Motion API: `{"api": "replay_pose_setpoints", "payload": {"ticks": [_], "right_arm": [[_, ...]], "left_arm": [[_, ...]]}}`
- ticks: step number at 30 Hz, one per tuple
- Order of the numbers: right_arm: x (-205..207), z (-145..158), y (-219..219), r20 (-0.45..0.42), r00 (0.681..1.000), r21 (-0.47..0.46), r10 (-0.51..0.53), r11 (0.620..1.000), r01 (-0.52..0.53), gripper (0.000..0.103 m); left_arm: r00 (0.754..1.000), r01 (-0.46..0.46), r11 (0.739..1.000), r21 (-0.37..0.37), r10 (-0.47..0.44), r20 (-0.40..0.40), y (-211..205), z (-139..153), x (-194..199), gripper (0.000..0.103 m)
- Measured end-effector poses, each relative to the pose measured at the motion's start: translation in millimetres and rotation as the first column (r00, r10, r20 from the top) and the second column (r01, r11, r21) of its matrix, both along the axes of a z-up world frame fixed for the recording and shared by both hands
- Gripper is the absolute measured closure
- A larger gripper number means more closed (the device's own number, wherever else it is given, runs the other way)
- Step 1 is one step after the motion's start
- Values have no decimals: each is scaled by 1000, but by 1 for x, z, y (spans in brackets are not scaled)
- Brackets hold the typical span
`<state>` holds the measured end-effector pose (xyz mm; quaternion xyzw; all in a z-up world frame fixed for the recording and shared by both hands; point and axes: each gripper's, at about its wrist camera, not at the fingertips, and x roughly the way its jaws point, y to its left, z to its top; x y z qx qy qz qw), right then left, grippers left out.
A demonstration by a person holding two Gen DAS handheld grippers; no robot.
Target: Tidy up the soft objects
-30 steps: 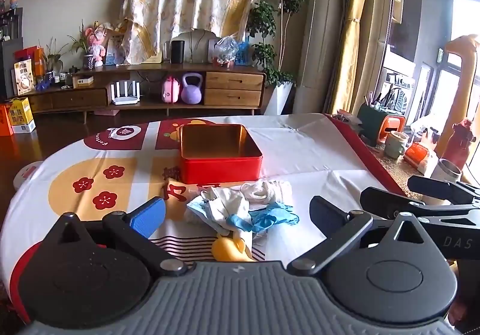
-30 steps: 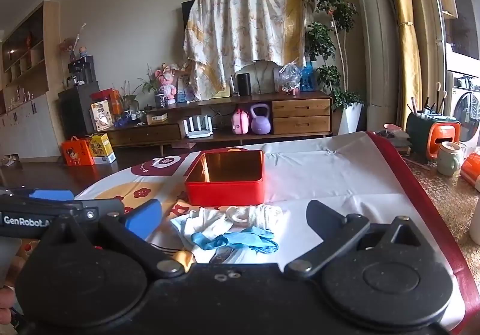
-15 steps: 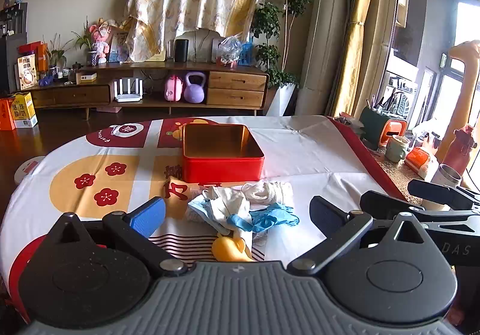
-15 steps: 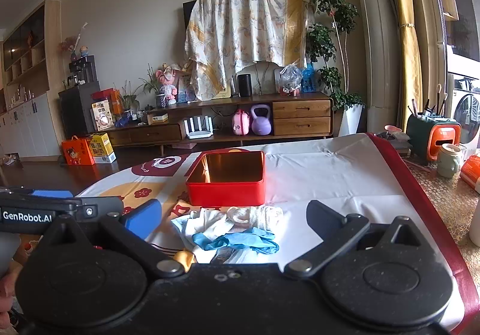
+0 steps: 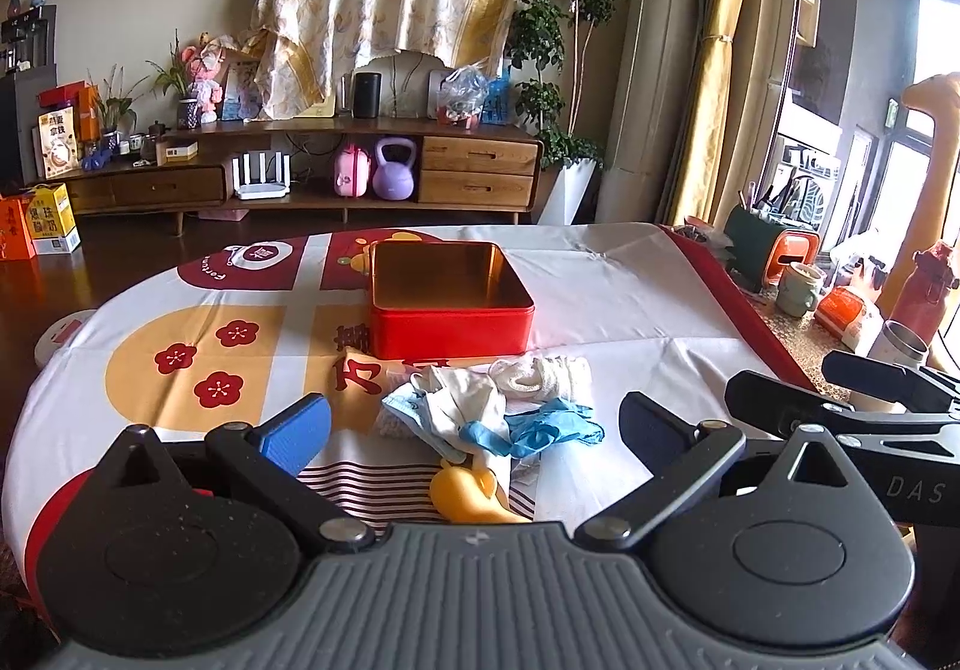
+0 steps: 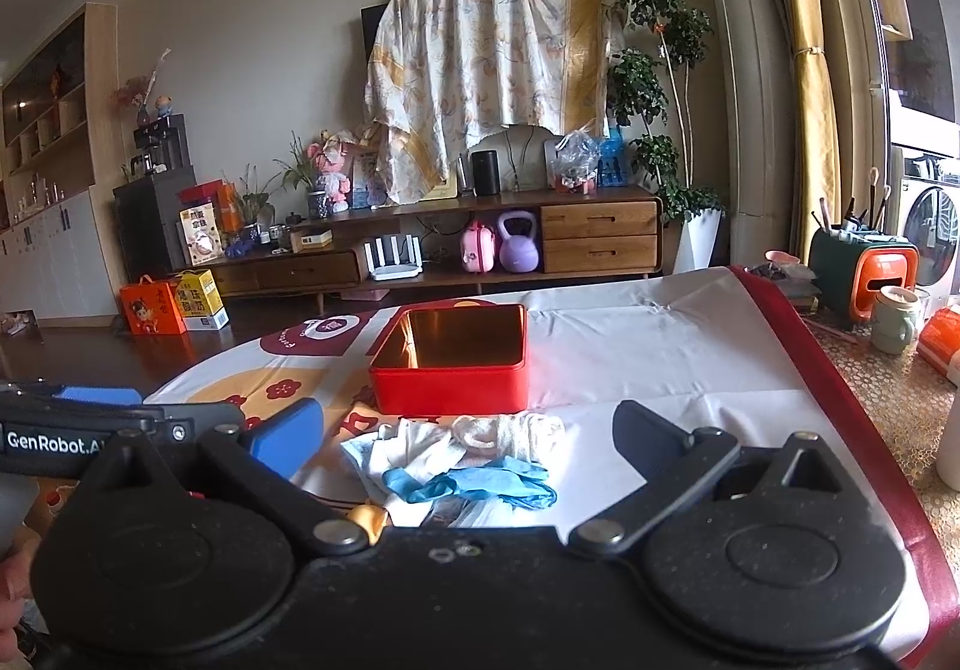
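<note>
Little has changed in the last second: your left tool (image 5: 474,430) and right tool (image 6: 468,436) have only drifted a touch, both still spread apart and empty above the near edge of the tabletop (image 5: 630,298), so no sorting has begun. The soft pile (image 5: 486,406) of white cloths, a blue glove (image 5: 540,427) and a yellow piece (image 5: 468,496) lies just in front of the empty red tin (image 5: 450,298), so any item is a short carry away. Readable writing: "GenRobot.A" on the left tool's side in the right view, "DAS" on the right tool's side in the left view.
</note>
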<state>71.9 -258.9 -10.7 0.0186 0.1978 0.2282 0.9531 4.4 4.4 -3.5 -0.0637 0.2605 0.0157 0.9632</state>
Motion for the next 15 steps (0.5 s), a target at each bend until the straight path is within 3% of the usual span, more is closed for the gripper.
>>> {"api": "replay_pose_setpoints", "payload": {"ticks": [15], "right_arm": [[0, -3, 3, 2, 1000, -6, -7, 1000, 7, 0]], "left_arm": [[1000, -6, 1000, 2, 6, 3, 0, 0, -4, 0]]}}
